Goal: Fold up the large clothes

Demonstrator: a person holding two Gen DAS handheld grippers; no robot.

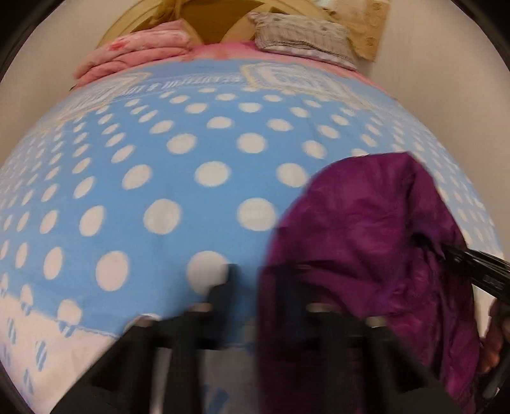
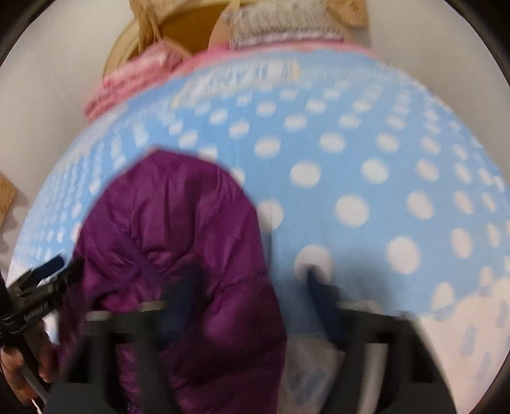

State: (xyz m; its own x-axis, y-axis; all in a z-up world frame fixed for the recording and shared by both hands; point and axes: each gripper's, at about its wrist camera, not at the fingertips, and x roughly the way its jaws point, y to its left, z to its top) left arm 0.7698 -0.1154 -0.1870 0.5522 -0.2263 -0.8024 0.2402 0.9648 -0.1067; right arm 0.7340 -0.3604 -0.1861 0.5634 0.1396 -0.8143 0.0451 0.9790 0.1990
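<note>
A purple puffy jacket (image 1: pixel 366 229) (image 2: pixel 178 223) lies bunched on the blue sheet with white dots (image 1: pixel 159 165) (image 2: pixel 350 159), between my two grippers. Both views are blurred. My left gripper (image 1: pixel 251 280) (image 2: pixel 67 267) has its fingers nearly together; the jacket's edge drapes over its right finger, and I cannot tell whether fabric is pinched. My right gripper (image 2: pixel 251 283) (image 1: pixel 452 251) stands with its fingers wide apart. Its left finger is against the jacket, fabric fills part of the gap, and its right finger (image 2: pixel 315 283) is bare over the sheet.
A folded pink blanket (image 1: pixel 137 54) and a grey patterned pillow (image 1: pixel 299 35) sit at the head of the bed by a wooden headboard (image 1: pixel 207 16). Pale walls flank the bed. A person's hand (image 2: pixel 19 366) holds the left gripper's handle.
</note>
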